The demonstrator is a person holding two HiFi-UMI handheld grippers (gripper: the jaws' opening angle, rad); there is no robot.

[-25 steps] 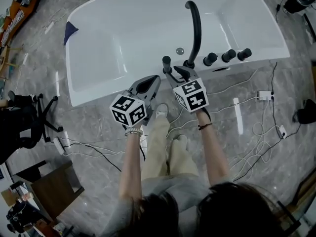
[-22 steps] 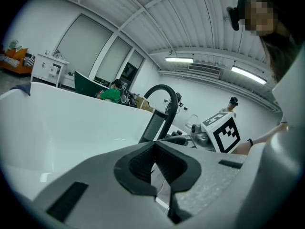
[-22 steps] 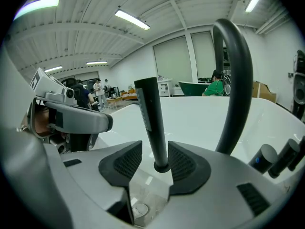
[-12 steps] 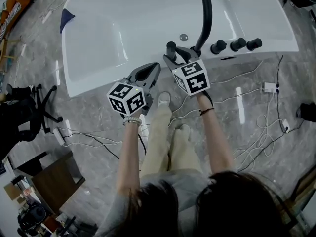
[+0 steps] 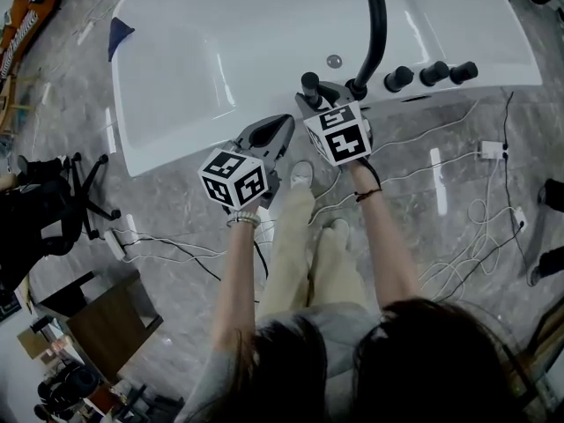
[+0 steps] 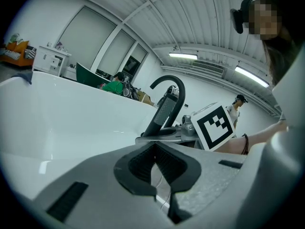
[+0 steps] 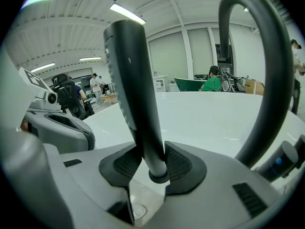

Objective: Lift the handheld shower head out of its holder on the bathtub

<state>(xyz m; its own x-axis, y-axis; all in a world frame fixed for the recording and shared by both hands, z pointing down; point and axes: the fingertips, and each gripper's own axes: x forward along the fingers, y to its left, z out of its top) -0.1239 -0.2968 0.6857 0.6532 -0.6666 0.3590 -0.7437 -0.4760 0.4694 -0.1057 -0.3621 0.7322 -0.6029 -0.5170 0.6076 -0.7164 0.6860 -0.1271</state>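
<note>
The white bathtub (image 5: 176,77) fills our head view, its black curved spout (image 5: 379,25) rising from the near rim. Our left claw (image 5: 278,130) hangs shut and empty at seven o'clock of our right claw (image 5: 319,106). The right claw's jaws, just closing, pinch the handheld shower head (image 5: 309,84), which stands upright in its holder (image 7: 157,176) at nine o'clock of the spout's base.
</note>
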